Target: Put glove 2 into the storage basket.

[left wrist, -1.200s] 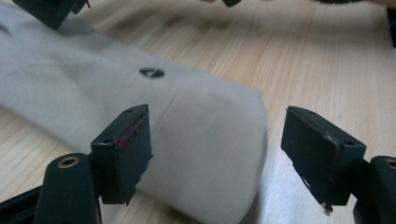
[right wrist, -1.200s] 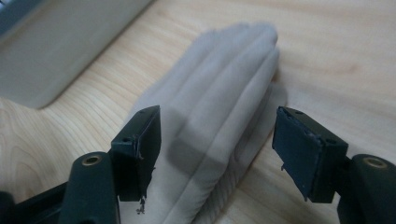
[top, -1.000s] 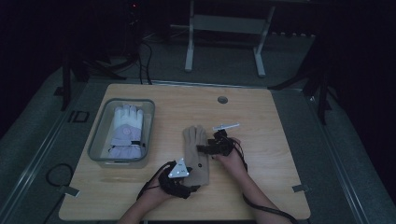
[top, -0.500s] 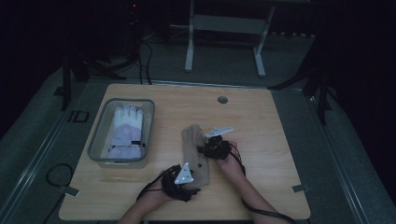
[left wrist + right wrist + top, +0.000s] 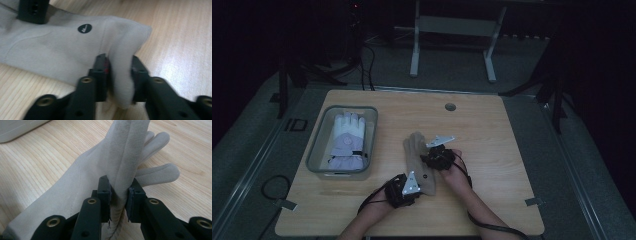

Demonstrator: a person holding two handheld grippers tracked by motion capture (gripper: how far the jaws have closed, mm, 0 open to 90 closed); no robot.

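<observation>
A beige glove (image 5: 416, 150) lies flat on the wooden table (image 5: 492, 125), fingers pointing away from me. My left gripper (image 5: 421, 183) has just been closing and is shut on the glove's cuff corner (image 5: 120, 62), with a fold of cloth pinched between its pads. My right gripper (image 5: 426, 159) has also just closed. It is shut on a raised fold along the side of the glove (image 5: 125, 157), near the palm, and the glove's fingers (image 5: 160, 173) spread out beyond it. One of the right gripper's fingers (image 5: 32, 11) rests on the glove farther along.
A clear plastic bin (image 5: 319, 150) stands at the table's left and holds a white and lavender glove (image 5: 347, 137). A round cable hole (image 5: 450, 107) sits near the far edge. Metal stand legs (image 5: 452, 25) rise on the floor behind the table.
My right hand has edged a little to the left, onto the glove's side. My left hand has stayed at the cuff.
</observation>
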